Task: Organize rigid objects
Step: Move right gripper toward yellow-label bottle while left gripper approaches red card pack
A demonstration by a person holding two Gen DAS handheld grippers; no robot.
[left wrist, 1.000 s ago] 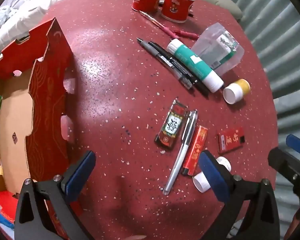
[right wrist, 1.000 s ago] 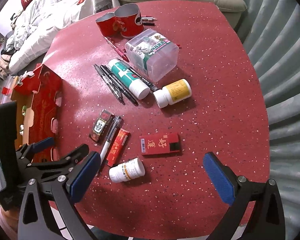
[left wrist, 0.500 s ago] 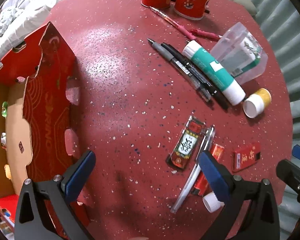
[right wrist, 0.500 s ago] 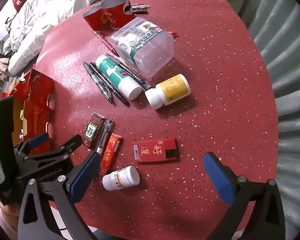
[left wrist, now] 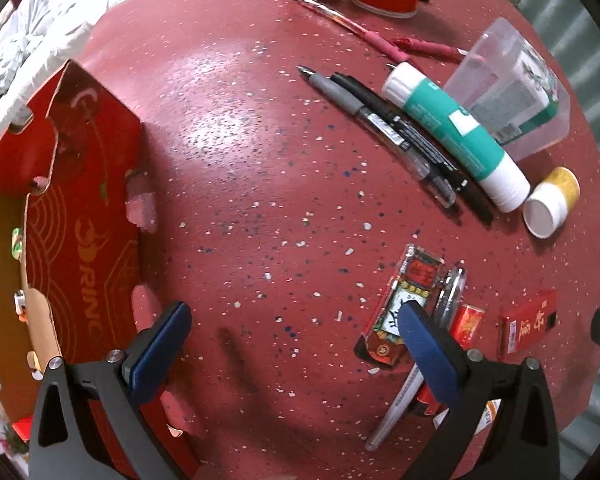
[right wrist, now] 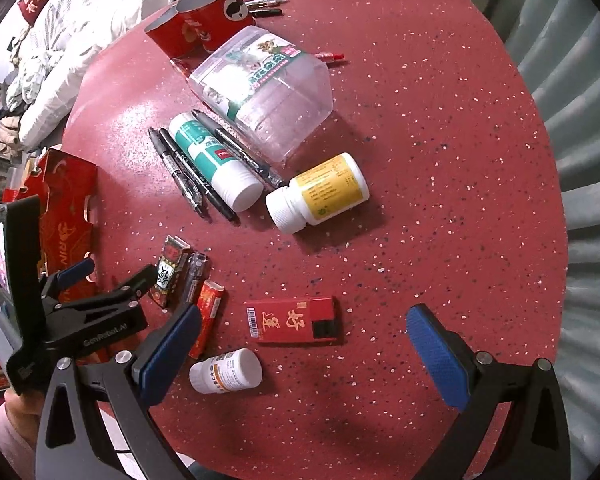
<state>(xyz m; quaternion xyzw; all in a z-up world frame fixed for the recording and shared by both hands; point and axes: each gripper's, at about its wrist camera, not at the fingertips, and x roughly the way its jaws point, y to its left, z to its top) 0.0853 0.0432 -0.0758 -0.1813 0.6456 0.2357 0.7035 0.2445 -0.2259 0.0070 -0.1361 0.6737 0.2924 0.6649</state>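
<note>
Rigid items lie scattered on a red speckled round table (right wrist: 440, 160). In the right wrist view, my right gripper (right wrist: 302, 346) is open above the near edge. A flat red box (right wrist: 292, 320) lies just ahead between its fingers, and a small white bottle (right wrist: 228, 372) lies by the left finger. My left gripper (left wrist: 294, 334) is open and holds nothing. Its right finger overlaps a printed packet (left wrist: 404, 300), a silver pen (left wrist: 448, 300) and a red stick (left wrist: 466, 320). An open red cardboard box (left wrist: 80, 240) stands to its left.
Farther back lie black pens (left wrist: 388, 128), a teal glue stick (left wrist: 456, 136), a clear plastic tub (right wrist: 260, 92), a yellow-labelled bottle (right wrist: 320, 192), pink pens (left wrist: 380, 40) and two red cups (right wrist: 204, 20). A sofa and bedding lie beyond the table, with a curtain on the right.
My left gripper has shifted left toward the cardboard box, so the packet and silver pen now sit under its right finger. The right gripper has crept forward slightly. Both stay open.
</note>
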